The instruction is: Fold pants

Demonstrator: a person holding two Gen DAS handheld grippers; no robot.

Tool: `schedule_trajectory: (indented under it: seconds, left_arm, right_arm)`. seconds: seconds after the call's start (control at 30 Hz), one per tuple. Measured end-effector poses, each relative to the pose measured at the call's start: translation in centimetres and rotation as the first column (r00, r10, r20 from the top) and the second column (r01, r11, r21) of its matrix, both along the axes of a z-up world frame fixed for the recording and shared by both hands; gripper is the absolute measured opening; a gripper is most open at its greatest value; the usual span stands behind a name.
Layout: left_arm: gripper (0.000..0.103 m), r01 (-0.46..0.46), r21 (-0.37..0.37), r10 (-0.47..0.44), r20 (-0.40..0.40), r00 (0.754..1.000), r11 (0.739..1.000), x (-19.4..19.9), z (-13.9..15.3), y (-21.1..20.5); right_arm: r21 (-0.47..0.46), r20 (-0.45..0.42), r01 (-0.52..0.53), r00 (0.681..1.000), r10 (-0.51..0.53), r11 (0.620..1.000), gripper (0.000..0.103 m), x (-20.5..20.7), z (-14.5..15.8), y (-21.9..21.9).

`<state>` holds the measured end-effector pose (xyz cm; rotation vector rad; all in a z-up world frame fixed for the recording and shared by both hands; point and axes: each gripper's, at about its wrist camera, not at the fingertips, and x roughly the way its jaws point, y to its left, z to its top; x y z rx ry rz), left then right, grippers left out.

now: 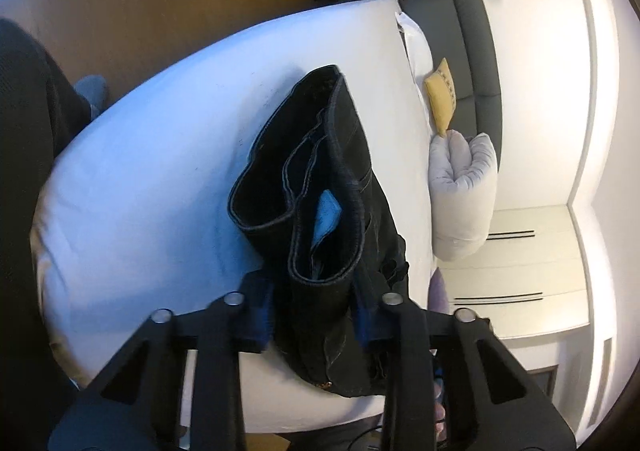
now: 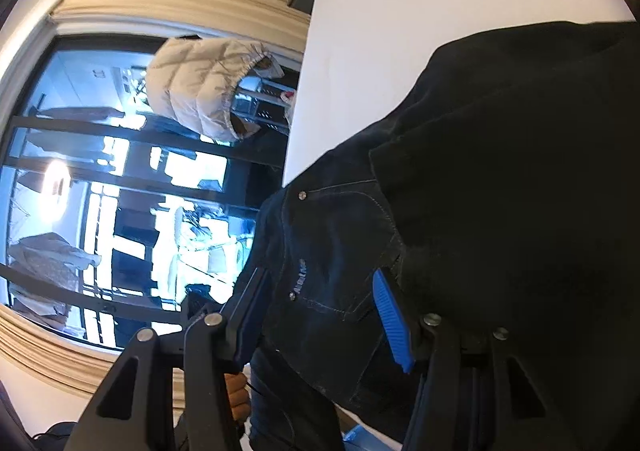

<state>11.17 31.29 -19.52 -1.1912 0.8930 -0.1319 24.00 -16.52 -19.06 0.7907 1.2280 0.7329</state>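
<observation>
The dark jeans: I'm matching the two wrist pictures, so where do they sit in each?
Left wrist: the dark jeans lie folded on the white mattress, centre to lower centre, near end between the left gripper pads.
Right wrist: the jeans fill the centre and right, pocket side showing, between the right gripper fingers.
Shared landmark: the white mattress.
</observation>
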Motion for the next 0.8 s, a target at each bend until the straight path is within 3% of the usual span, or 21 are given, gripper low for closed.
schedule_trajectory:
  seconds: [0.2, 0.4, 0.5, 0.63, 0.8]
  left_arm:
    - [0.014, 0.046, 0.111, -0.052, 0.057, 0.997, 0.993, 0.7, 3.2, -1.0]
    - [0.013, 0.108, 0.25, -0.141, 0.119, 0.983, 0.962, 2.2, 7.3, -3.7]
    - [0.013, 0.148, 0.323, -0.204, 0.145, 0.968, 0.935, 2.6, 9.9, -6.1]
    - [0.013, 0.219, 0.476, -0.342, 0.187, 0.921, 0.852, 4.0, 13.3, -12.2]
    - [0.013, 0.33, 0.623, -0.539, 0.179, 0.823, 0.709, 5.2, 14.7, -22.5]
  right_arm:
    - [-0.164, -0.1, -0.04, 0.995, 0.024, 0.986, 0.058, 2.4, -3.4, 1.1]
    - [-0.141, -0.04, -0.028, 0.999, 0.022, 0.99, 0.064, 1.7, -3.2, 0.9]
    - [-0.095, -0.059, 0.009, 0.998, -0.015, 0.995, 0.065, 1.6, -2.5, -0.2]
    - [0.011, -0.03, 0.019, 0.999, -0.019, 1.0, 0.066, 2.0, 0.1, -2.2]
    - [0.121, 0.017, -0.009, 1.0, 0.007, 0.993, 0.08, 2.4, 2.9, -4.0]
